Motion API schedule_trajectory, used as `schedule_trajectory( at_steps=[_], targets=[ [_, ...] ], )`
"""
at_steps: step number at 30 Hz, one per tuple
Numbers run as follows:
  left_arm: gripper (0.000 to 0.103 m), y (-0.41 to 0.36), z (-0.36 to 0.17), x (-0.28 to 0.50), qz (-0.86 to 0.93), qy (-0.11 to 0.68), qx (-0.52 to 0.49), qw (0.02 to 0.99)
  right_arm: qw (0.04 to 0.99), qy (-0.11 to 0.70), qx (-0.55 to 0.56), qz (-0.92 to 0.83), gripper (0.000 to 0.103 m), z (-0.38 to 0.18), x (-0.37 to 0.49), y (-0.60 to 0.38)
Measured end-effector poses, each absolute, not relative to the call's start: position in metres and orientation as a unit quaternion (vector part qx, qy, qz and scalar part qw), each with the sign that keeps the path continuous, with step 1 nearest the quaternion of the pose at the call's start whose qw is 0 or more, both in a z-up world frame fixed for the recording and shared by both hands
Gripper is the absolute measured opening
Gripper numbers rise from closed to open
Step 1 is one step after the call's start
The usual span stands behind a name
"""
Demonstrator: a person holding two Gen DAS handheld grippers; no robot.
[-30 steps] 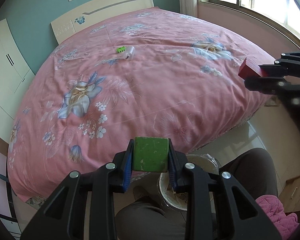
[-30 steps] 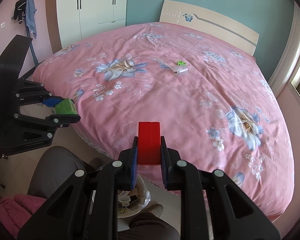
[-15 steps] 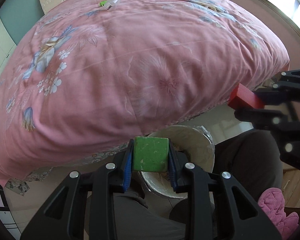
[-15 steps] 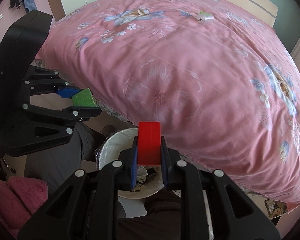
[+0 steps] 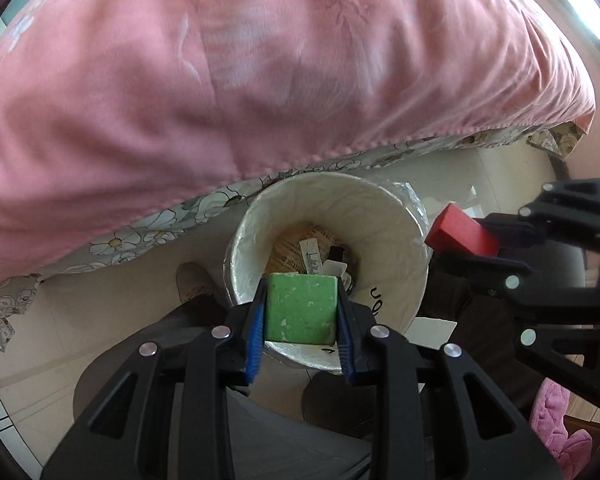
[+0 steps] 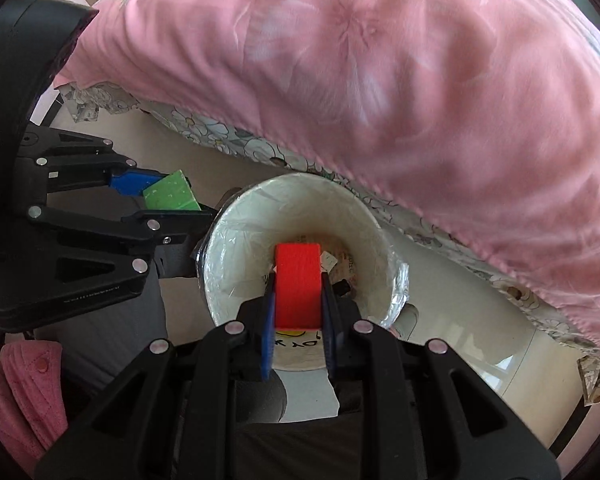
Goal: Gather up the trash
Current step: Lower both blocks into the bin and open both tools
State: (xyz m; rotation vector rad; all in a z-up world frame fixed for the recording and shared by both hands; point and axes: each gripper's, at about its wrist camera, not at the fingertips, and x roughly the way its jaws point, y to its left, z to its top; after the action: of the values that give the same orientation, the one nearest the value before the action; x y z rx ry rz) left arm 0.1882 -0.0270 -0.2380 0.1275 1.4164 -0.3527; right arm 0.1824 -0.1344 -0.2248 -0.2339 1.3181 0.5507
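Green block (image 5: 301, 307) is sitting clamped between the left gripper (image 5: 301, 312) fingers, hanging over the mouth of the lined waste bin (image 5: 396, 208). Red block (image 6: 298, 285) is clamped the same way in the right gripper (image 6: 298, 300), also over the bin opening. Both grippers are pointing steeply down. Bin is standing on the floor just beside the bed edge, under the overhang of the pink floral bedspread (image 5: 260, 72), and between the person's knees. It's already holding paper scraps and wrappers; labels too blurred to read.

Step in hand, as I'm reading it: drop-off, both pieces over target. Next move is calling for both pairs of fingers parting while centred over the opening. The left one is sitting nearer the near rim, so probably nudging it inward first.
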Motion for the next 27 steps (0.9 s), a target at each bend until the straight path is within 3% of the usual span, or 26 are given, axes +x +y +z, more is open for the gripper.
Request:
schedule_trajectory(
  at_steps=[27],
  targets=[
    [0.032,-0.034,-0.386,0.216,-0.135,0.751,-0.028,0.646,0.654,0.729,-0.030,0.201,0.021,-0.387,0.202,-0.129]
  ],
)
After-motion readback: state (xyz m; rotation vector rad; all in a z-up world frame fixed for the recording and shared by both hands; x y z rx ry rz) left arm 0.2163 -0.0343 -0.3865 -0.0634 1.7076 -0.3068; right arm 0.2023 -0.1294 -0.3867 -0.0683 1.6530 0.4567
